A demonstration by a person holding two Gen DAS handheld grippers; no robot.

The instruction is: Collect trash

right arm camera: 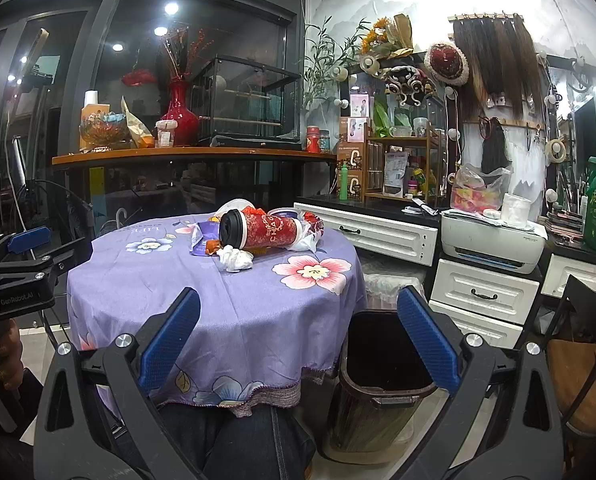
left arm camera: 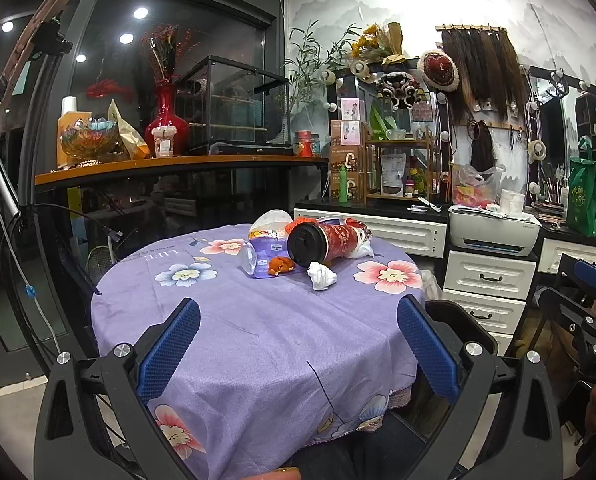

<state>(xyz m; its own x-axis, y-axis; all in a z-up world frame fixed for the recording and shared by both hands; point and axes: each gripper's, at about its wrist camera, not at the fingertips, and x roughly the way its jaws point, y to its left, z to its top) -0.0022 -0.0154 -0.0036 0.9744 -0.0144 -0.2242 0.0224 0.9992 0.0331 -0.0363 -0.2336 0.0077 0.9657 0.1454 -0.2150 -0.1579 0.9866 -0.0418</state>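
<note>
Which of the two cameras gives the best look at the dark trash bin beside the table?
The right wrist view. There the trash bin stands on the floor beside the round table, with its open mouth and one side showing. In the left wrist view only a dark sliver past the table edge can be seen, behind a finger of the left gripper.

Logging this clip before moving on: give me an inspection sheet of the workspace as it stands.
Surface: round table under a purple floral tablecloth.
Job's things: red paper cup with black lid lying on its side; crumpled white tissue in front of it; purple snack wrapper; dark empty waste bin on the floor beside the table.
Clutter: nothing seen on the table apart from the trash pile.
Grippers: left tool open, empty, short of the pile; right tool open, empty.
Cables: grey cables hang left of the table.
Surroundings: white printer on white drawers; red vase on a shelf.
</note>
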